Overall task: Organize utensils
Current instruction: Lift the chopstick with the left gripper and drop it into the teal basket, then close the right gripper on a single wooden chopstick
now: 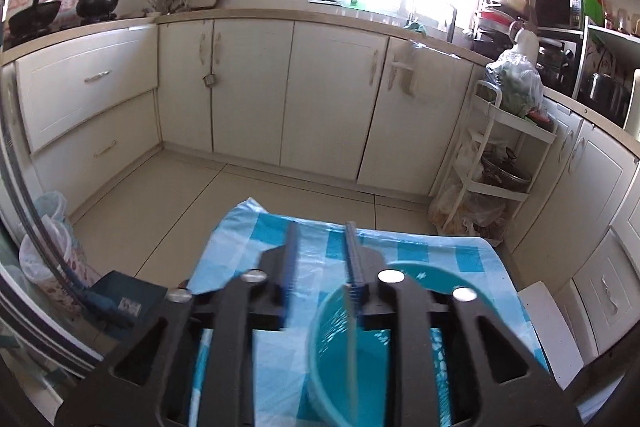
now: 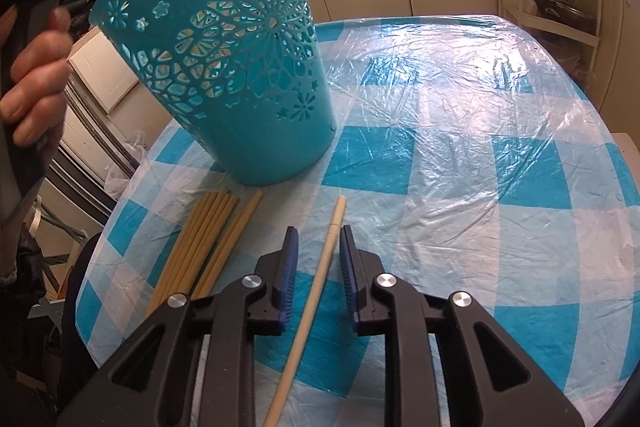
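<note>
In the left wrist view my left gripper (image 1: 323, 251) hovers over the teal perforated holder (image 1: 336, 359) with its jaws apart. A thin pale chopstick (image 1: 352, 339), blurred, stands in the holder just below the right pad. In the right wrist view the same holder (image 2: 224, 67) stands on the checked tablecloth (image 2: 460, 147) and appears to lean left. My right gripper (image 2: 319, 251) is low over the table, jaws slightly apart around a cream chopstick (image 2: 316, 291) that lies between the pads without touching them. A bundle of several yellow chopsticks (image 2: 208, 239) lies to its left.
A hand (image 2: 32, 75) holds the other gripper's handle at the left edge. White cabinets (image 1: 248, 87) line the walls beyond the table. A white shelf trolley (image 1: 500, 155) stands at the right, and bagged bins (image 1: 44, 247) sit on the floor at the left.
</note>
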